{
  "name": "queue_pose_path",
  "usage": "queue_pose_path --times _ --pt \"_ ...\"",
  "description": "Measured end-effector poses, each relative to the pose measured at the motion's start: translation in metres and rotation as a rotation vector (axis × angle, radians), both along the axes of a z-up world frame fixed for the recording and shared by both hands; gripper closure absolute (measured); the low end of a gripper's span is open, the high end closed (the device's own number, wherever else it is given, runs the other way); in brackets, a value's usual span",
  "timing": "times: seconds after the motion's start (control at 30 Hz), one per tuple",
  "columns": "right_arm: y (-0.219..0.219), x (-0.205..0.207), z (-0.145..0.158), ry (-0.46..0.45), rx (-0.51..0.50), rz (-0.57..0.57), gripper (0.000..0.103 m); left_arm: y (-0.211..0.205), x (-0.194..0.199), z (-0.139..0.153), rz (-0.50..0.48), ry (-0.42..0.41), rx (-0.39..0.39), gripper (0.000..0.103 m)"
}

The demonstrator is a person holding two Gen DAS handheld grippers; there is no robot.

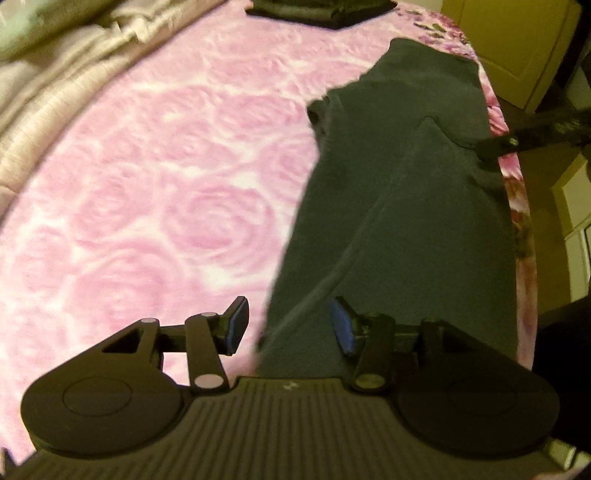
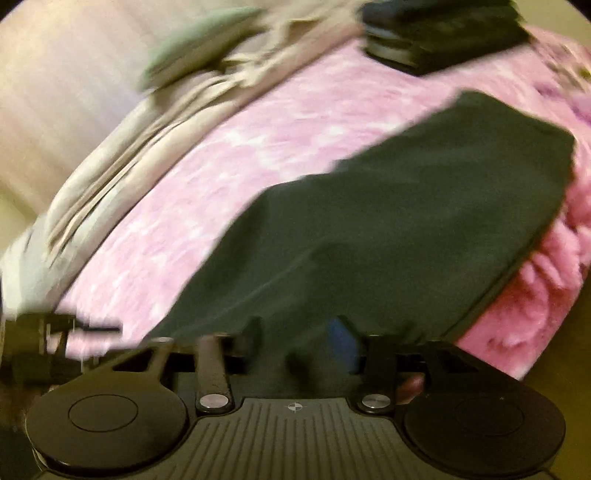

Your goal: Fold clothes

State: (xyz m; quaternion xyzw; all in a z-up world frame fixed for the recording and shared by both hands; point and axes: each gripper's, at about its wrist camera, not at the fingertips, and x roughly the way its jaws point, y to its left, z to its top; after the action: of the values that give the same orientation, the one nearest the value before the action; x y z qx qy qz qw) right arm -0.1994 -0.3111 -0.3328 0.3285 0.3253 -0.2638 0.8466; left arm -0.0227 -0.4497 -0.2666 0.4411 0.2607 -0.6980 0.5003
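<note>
Hovering left tool (image 1: 290, 326) spread | right tool (image 2: 299, 345) pinching dark garment (image 2: 406, 206)

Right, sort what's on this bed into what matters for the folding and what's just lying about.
In the job:
dark green garment, spread along the bed's edge
left gripper, jaws open at its near end
right gripper, garment between its jaws; grip unclear

Lying about:
pink rose blanket
beige bedding, bunched
folded dark stack
</note>
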Motion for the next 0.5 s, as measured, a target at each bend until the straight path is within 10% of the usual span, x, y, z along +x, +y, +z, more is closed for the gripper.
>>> queue_pose_path --times 0.13,0.33,0.5 --pt "0.065 0.035 0.014 0.043 -0.100 0.205 0.022 0.044 0.011 0.011 -0.202 -0.174 -0.097 0.050" --pt "0.159 0.091 -0.008 0.117 -0.242 0.527 0.022 0.126 0.000 -0.023 -0.764 -0.452 -0.298 0.038" --pt "0.173 0.104 -0.043 0.204 -0.202 0.498 0.022 0.143 -0.007 -0.059 -1.089 -0.526 -0.428 0.037"
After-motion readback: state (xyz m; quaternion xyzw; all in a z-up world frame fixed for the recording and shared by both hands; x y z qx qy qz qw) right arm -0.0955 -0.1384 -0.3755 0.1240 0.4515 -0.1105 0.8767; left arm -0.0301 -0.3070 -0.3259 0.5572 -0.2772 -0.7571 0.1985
